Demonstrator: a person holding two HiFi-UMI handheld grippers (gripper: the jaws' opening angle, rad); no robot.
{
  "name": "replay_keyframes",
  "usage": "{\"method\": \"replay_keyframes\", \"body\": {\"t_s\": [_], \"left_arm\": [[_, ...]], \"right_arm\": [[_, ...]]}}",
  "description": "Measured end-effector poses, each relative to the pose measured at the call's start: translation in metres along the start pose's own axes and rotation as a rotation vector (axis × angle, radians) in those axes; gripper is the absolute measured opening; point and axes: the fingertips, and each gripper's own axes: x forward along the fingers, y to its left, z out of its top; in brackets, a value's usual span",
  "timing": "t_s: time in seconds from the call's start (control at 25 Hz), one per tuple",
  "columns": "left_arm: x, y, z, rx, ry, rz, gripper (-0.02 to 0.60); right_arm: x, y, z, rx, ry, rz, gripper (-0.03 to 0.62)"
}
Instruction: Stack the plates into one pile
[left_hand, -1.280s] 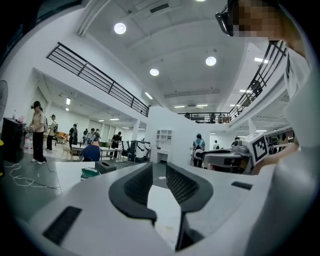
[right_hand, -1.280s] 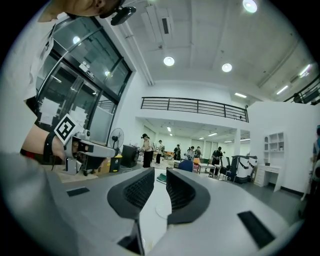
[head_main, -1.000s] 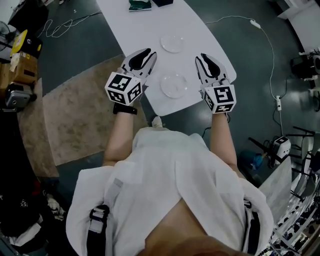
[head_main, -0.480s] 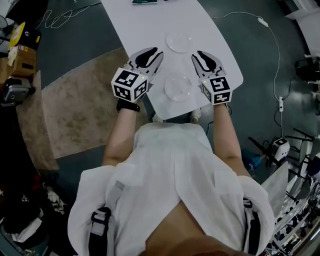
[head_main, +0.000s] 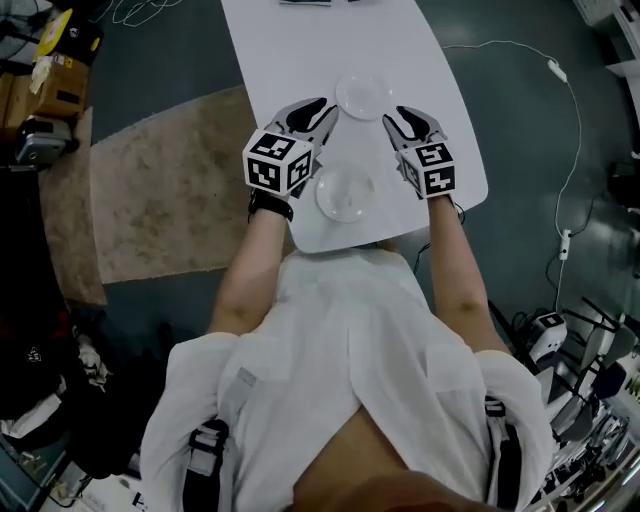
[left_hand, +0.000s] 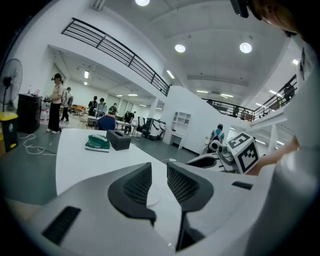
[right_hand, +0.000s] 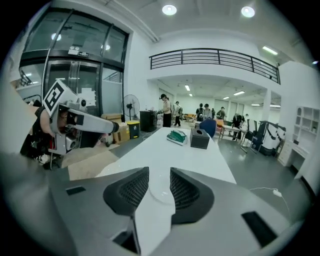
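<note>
White worktop (head_main: 300, 50). Left gripper (head_main: 322, 110) jaws slightly apart, empty, flanking far plate (head_main: 362, 95) just past tips. Near plate (head_main: 345, 193) behind both jaw pairs. Right gripper (head_main: 403, 117) jaws opening, nothing clamped, probably lining up to grab far plate.

plates (head_main: 345, 193): clear, glossy, looks like glass
table (head_main: 300, 60): smooth, matt top
rug (head_main: 160, 190): rough woven cloth
left gripper pads (left_hand: 137, 184): ribbed, matt, kinda rubbery

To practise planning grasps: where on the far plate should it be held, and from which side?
The far plate lies flat on the white table, so only its thin rim offers a hold: probably grip its near edge, coming in low and almost level.
</note>
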Motion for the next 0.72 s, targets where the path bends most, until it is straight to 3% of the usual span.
{"method": "replay_keyframes", "body": {"t_s": [0.36,0.72], "left_arm": [[0.061,0.028,-0.039,-0.148,0.115,0.136,0.107],[0.098,0.066,-0.083,-0.299,0.259,0.229,0.162]], "right_arm": [[0.060,-0.040,-0.034,0.121,0.103,0.073,0.175],[0.106,-0.060,-0.065,0.231,0.246,0.060,0.181]]}}
